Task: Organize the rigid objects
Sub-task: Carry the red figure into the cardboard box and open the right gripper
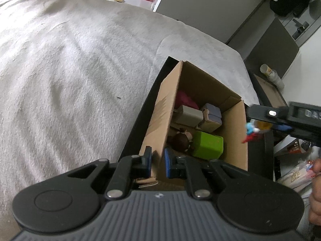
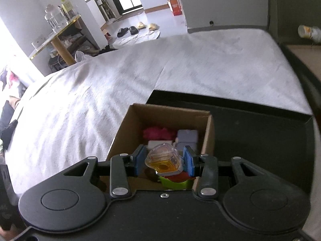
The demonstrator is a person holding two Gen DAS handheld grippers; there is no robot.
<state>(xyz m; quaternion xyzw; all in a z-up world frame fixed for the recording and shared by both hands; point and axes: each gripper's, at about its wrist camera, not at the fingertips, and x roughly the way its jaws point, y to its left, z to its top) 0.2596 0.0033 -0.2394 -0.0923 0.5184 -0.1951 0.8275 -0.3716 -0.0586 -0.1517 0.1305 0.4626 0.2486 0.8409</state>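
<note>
A white-covered bed (image 2: 180,64), slippers (image 2: 138,28) on pale floor.

Toys gathered in an open cardboard box on the bed.

The brown cardboard box (image 1: 202,92) stood open-topped in a shallow black tray (image 2: 260,132) on the white bed. Inside lay a lime-green block (image 1: 208,145), a white block (image 1: 189,115), a pale lavender block (image 1: 212,111), a magenta piece (image 1: 184,98) toward the back and a dark brown figure (image 1: 180,139). A toy with a clear yellow-tinted dome (image 2: 163,158) and red and white parts hung above the box's near edge.
</note>
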